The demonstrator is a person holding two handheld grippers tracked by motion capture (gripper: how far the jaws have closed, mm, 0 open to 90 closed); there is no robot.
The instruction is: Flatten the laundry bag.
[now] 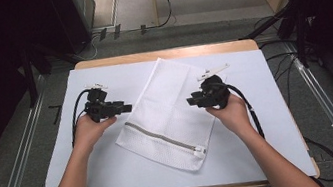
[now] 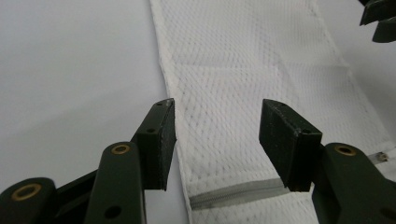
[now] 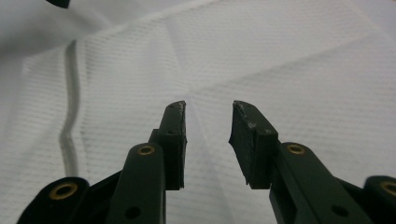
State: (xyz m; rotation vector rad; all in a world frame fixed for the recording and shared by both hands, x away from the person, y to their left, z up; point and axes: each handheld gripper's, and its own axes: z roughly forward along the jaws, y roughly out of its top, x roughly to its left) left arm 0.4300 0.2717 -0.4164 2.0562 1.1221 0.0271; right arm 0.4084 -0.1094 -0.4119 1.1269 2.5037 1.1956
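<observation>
A white mesh laundry bag [image 1: 167, 113] lies flat and aslant in the middle of the white table cover [image 1: 258, 109]. Its grey zipper [image 1: 164, 138] runs along the near end, with the pull [image 1: 198, 152] at the right corner. My left gripper [image 1: 126, 108] hovers at the bag's left edge, jaws open and empty. In the left gripper view the bag [image 2: 243, 93] and zipper [image 2: 238, 192] lie under my left gripper [image 2: 217, 105]. My right gripper [image 1: 191, 102] points at the bag's right edge, open. In the right gripper view my right gripper [image 3: 208, 105] has only mesh [image 3: 280, 70] beneath it.
The wooden table edge [image 1: 163, 53] shows at the far side. Black cables [image 1: 253, 110] trail from both grippers. Metal floor rails [image 1: 329, 113] run along both sides of the table, and dark stands [image 1: 29, 69] rise at the far corners.
</observation>
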